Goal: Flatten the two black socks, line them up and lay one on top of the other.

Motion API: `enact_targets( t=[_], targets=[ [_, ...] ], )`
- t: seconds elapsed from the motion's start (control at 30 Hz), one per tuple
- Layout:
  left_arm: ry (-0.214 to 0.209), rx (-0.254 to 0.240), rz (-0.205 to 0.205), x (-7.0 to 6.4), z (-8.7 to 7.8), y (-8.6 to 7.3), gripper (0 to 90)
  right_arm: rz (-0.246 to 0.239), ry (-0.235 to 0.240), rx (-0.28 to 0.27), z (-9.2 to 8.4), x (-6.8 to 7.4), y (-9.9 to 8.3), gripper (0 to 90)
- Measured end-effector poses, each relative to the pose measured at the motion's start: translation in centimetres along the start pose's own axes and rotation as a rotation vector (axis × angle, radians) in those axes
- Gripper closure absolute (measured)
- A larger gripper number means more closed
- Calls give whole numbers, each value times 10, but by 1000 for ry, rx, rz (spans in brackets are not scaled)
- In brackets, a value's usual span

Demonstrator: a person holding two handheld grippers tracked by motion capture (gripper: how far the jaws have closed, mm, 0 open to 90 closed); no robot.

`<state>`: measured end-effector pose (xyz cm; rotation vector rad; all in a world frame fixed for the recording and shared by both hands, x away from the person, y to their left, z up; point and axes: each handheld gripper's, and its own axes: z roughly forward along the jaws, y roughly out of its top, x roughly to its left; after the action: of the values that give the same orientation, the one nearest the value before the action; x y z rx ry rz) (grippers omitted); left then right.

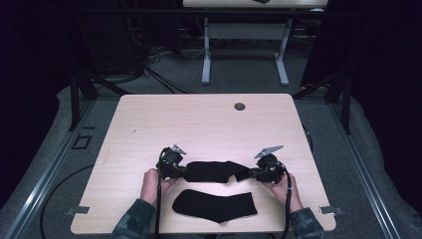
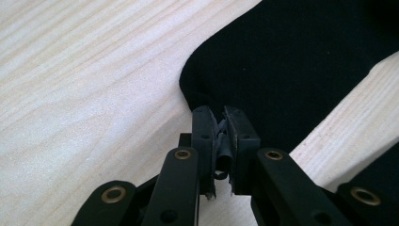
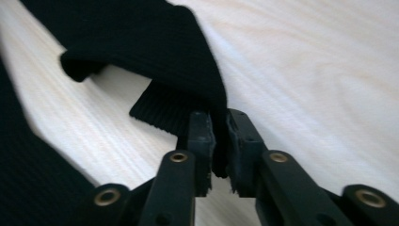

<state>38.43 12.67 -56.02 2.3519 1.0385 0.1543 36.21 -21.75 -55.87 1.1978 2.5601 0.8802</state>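
Low in the frame, the left gripper (image 1: 185, 171) and right gripper (image 1: 253, 174) each have jaws pinched on opposite ends of a black sock (image 1: 215, 171), a second sock (image 1: 215, 205) lying just below near the table's front edge. The pale wooden table (image 1: 199, 124) stretches bare toward the upper frame, grey carpet (image 1: 239, 74) around it.

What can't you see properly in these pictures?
- High view: the left gripper and right gripper are too small to show their fingers on the far sock.
- Left gripper view: the near sock is cut off by the edge.
- High view: the small thing on the far table is cut off at the top.
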Motion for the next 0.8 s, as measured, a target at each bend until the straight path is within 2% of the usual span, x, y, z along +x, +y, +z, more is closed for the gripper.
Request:
enact_targets(
  t=[0.07, 0.13, 0.17, 0.2, 0.23, 0.27, 0.3, 0.33, 0.37, 0.4, 0.43, 0.47, 0.5, 0.53, 0.57, 0.6, 0.63, 0.67, 0.7, 0.73, 0.77, 0.8],
  targets=[
    [-17, -29, -10, 0, -3, 0, 844, -61, -94, 6, -5, 4, 4, 832],
    [-33, -59, -20, -1, -8, 2, 844, -101, -151, -5, -11, 8, 8, 835],
    [-33, -71, -20, -2, -11, 4, 843, -140, -224, -40, -18, 12, 13, 838],
    [-29, -81, -20, -3, -13, 6, 843, -140, -224, -40, -18, 12, 13, 838],
    [-35, -102, -23, -4, -17, 8, 842, -212, -323, -81, -26, 16, 18, 837],
    [-40, -109, -18, -5, -19, 10, 842, -212, -323, -81, -26, 16, 18, 837],
    [-37, -120, -15, -6, -21, 12, 840, -301, -434, -129, -32, 22, 20, 832],
    [-36, -124, -11, -7, -23, 14, 840, -301, -434, -129, -32, 22, 20, 832],
    [-36, -118, -2, -8, -23, 16, 837, -376, -491, -164, -34, 26, 20, 823],
    [-36, -118, -2, -8, -23, 16, 836, -376, -491, -164, -34, 26, 20, 823],
    [-41, -104, -3, -7, -21, 16, 836, -409, -499, -167, -33, 27, 18, 817],
    [-36, -94, -1, -6, -20, 15, 832, -429, -462, -144, -31, 29, 16, 794],
    [-34, -76, -4, -4, -17, 13, 830, -429, -425, -125, -28, 28, 13, 771],
    [-45, -67, -15, -2, -14, 11, 819, -432, -351, -95, -24, 29, 8, 756],
    [-58, -60, -24, 0, -12, 8, 784, -422, -211, -19, -19, 28, -1, 724],
    [-66, -55, -28, 2, -11, 7, 784, -422, -211, -19, -19, 28, -1, 724],
    [-74, -53, -52, 5, -9, 4, 740, -421, -182, -9, -17, 29, -5, 698],
    [-78, -52, -50, 7, -9, 3, 699, -408, -125, 16, -16, 29, -9, 632],
    [-81, -71, -76, 10, -11, 1, 598, -380, -87, 27, -17, 26, -13, 590],
    [-81, -71, -76, 10, -11, 1, 551, -380, -87, 27, -17, 26, -13, 590],
    [-75, -80, -77, 11, -14, 0, 498, -326, -15, -3, -22, 20, -15, 523],
    [-69, -91, -80, 12, -16, 0, 498, -326, -15, -3, -22, 20, -15, 523]
  ],
)
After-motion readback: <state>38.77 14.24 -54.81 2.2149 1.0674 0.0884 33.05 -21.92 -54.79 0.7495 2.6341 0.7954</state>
